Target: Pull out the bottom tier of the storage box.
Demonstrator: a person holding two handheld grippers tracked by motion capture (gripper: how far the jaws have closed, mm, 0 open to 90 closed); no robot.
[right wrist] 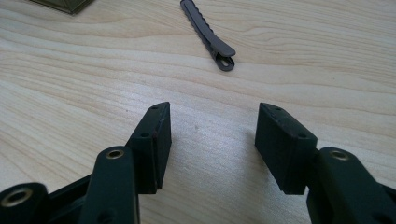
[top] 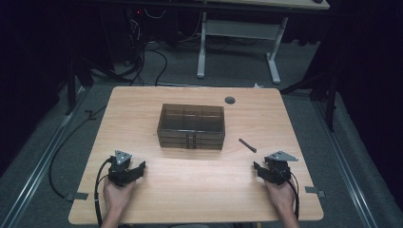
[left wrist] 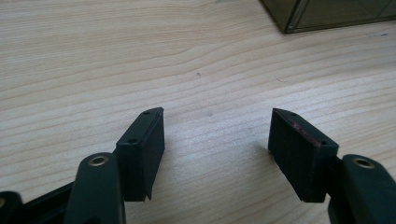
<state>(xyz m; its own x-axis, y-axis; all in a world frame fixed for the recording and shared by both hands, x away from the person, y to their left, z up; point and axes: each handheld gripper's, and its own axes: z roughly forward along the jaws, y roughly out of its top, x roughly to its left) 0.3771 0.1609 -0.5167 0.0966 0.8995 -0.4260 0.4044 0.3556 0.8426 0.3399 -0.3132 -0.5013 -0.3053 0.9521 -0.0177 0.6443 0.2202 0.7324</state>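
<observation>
While both ribbed black grippers, left gripper (left wrist: 217, 140) and right gripper (right wrist: 212, 135), gape empty, a slim wavy-edged clip (right wrist: 208, 35) lies on pale woodgrain.

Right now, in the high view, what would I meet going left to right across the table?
left gripper → smoky clear drawer box → dark hair clip → right gripper

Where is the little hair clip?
The hair clip lies flat on the table, right of the drawer box, just ahead of the right gripper.
</observation>
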